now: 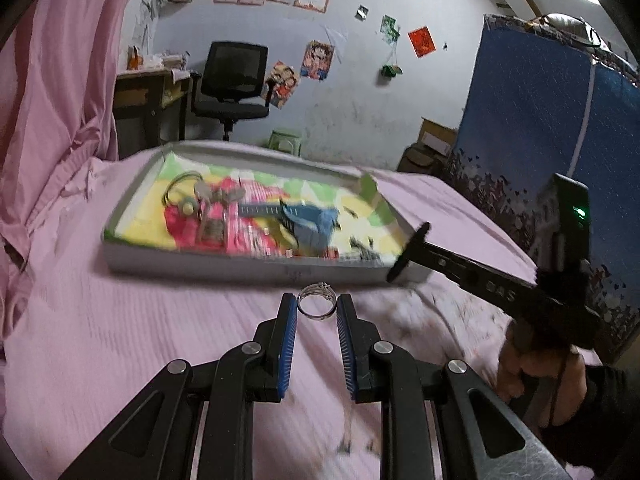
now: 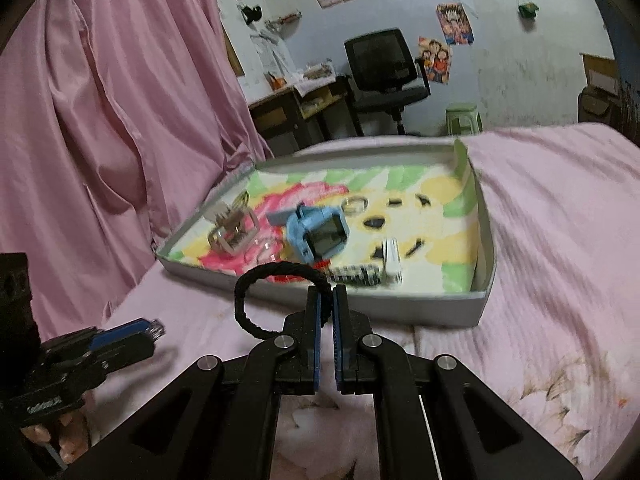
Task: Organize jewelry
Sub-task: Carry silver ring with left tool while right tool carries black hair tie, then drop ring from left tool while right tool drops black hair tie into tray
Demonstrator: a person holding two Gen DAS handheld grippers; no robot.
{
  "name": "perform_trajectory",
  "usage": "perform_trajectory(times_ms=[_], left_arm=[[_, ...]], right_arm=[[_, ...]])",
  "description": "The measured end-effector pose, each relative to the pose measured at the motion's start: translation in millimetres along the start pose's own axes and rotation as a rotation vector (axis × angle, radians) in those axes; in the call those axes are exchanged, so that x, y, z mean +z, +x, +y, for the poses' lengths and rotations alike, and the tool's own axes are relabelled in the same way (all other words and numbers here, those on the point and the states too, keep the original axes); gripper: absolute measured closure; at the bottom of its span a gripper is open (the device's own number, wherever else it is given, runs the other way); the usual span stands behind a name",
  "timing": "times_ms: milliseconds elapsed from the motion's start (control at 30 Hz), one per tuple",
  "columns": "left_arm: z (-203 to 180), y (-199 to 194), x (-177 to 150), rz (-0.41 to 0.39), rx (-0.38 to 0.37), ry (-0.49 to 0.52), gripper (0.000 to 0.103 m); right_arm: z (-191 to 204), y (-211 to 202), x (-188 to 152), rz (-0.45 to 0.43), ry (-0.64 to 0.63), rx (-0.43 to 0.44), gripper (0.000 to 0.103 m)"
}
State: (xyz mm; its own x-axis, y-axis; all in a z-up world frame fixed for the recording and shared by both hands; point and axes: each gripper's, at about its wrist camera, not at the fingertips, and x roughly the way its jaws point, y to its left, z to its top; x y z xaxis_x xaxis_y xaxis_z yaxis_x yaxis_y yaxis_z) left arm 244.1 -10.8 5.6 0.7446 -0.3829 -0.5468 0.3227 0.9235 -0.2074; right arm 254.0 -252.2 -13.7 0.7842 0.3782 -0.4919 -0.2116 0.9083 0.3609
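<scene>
Both grippers hover over the bed (image 1: pixel 140 340), just short of the near wall of the tray (image 2: pixel 400 312), which is the landmark here.

Left gripper (image 1: pixel 317 312): fingers (image 1: pixel 286 340) only a little apart, w/ a silver ring (image 1: pixel 316 305) pinched between the tips. It's held by its outer edges, so the hoop faces the camera and the fancier top sits on the far side. Ring is off the bedsheet, just in front of the tray's near wall, about mid-length.

Right gripper (image 2: pixel 328 300): fingers fully closed on a black braided loop (image 2: pixel 256 296), prob. a bracelet or hair tie. They nip one spot of the cord, so the rest of the loop hangs out to the left of the tips, free. It sits just short of the tray's near wall too, lower than the rim in this view.

Inside the tray: a blue watch (image 2: pixel 316 236) near the middle, a metal clasp-like piece (image 2: pixel 232 232) toward the left end, a clear ring (image 2: pixel 355 203) beyond the watch, a small white piece (image 2: pixel 391 262) by the near wall. Frames are blurred, so small bits are hard to ID.

My read: both items are being carried to the tray for sorting. A thin-edge grip on the ring could slip, so it probably needs a low, gentle release over a bare patch of the tray.
</scene>
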Motion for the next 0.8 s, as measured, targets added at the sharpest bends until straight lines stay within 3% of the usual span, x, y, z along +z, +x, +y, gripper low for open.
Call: perform_trajectory(times_ms=[233,400,600,800], left_arm=[[4,26,35,-0.042,0.092,-0.036,0.083],[12,56,50,0.021,0.159,-0.052,0.083],[18,81,45,0.130,0.178,-0.073,0.083],[18,79,42,0.140,0.176,-0.085,0.083]], right_arm=[[-3,7,23,-0.050,0.031,-0.086,0.098],[-9,22,26,-0.022,0.055,-0.142,0.098],[-9,37,25,0.036,0.043,-0.173,0.098],[-8,43,22,0.081,0.043,-0.172,0.098]])
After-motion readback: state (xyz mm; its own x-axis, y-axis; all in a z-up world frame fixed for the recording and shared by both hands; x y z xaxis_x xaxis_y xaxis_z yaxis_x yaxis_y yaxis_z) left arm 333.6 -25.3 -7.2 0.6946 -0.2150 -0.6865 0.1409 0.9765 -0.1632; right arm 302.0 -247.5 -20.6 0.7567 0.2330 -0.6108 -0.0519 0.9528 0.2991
